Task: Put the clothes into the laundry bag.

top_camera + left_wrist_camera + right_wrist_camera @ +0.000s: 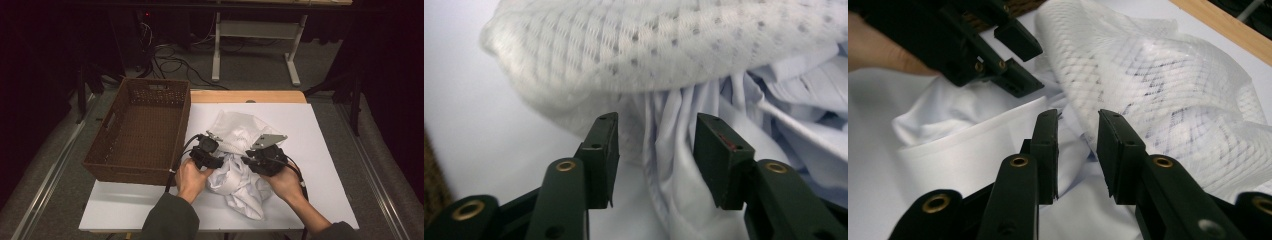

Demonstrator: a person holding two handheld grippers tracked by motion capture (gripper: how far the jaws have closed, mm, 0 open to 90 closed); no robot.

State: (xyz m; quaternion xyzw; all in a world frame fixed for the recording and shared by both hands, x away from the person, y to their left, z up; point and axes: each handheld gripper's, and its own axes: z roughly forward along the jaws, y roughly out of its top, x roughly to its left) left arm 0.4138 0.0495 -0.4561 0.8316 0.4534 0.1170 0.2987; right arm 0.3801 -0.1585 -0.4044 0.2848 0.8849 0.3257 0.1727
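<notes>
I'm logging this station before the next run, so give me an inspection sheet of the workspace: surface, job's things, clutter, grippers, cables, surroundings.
Surface: white table top, wooden strip along its far edge.
Job's things: white mesh bag with a white shirt spilling out of its near end, crumpled mid-table.
Clutter: brown wicker basket at the table's left, nothing seen inside.
Grippers: left gripper open, shirt folds between its jaws; right gripper open over the shirt beside the bag.
Cables: one trails from each gripper; more lie on the floor beyond.
Surroundings: grey floor, white table frame behind, dark room.
</notes>
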